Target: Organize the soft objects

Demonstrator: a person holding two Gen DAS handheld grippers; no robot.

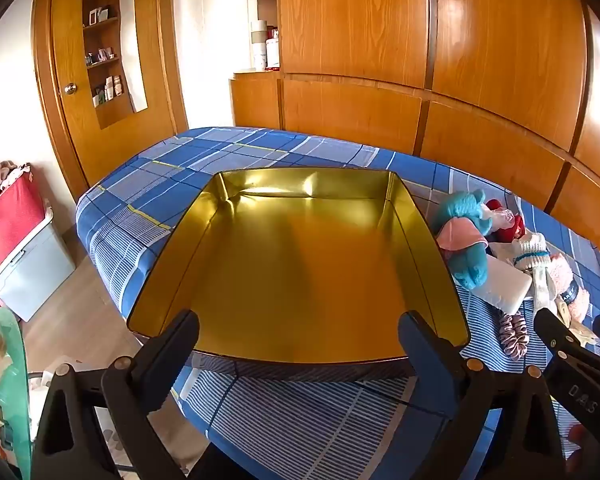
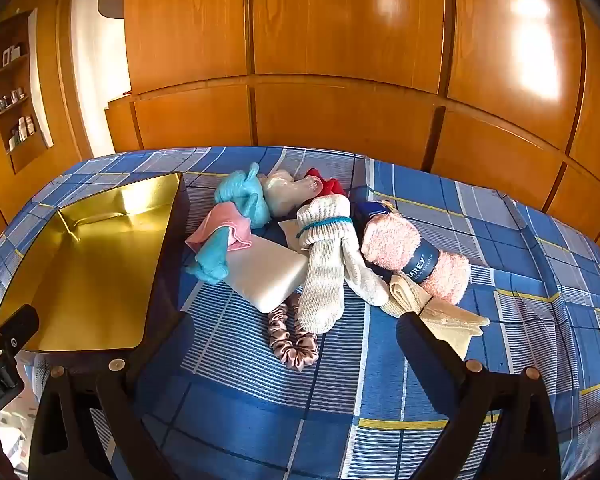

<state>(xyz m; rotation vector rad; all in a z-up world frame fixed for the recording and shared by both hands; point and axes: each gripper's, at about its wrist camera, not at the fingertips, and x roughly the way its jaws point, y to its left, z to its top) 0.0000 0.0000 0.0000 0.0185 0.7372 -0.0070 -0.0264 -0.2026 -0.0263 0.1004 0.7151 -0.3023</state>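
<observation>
- Far left, there's a red bin [image 1: 14, 216] on a grey box [image 1: 32, 276] on the floor, next to the wooden door [image 1: 100, 80].
- On the bed [image 2: 480, 240] with the blue plaid cover sits a gold tin [image 1: 300, 272], open side up and nothing in it.
- Left gripper [image 1: 300, 344] hangs right over the tin's near edge, jaws spread wide, holding nothing.
- Just right of the tin is the pile of soft stuff: a teal toy [image 2: 240, 196] with a pink cloth [image 2: 220, 228] over it, lying partly on a white satin pillow [image 2: 264, 276].
- Behind those, a pale stuffed thing with a red bit [image 2: 328, 186].
- A mauve scrunchie [image 2: 294, 344] lies nearest the edge, touching the pillow.
- White socks [image 2: 328, 264] bundled with a teal band, draped toward the front.
- Pink fluffy roll [image 2: 416, 256] with a dark label, just right of the socks.
- Cream cloth [image 2: 444, 316] in front of the roll.
- Right gripper [image 2: 296, 344] hovers over the scrunchie, jaws wide apart too, gripping nothing; its right finger [image 2: 424, 344] overlaps the cream cloth in its own view.
</observation>
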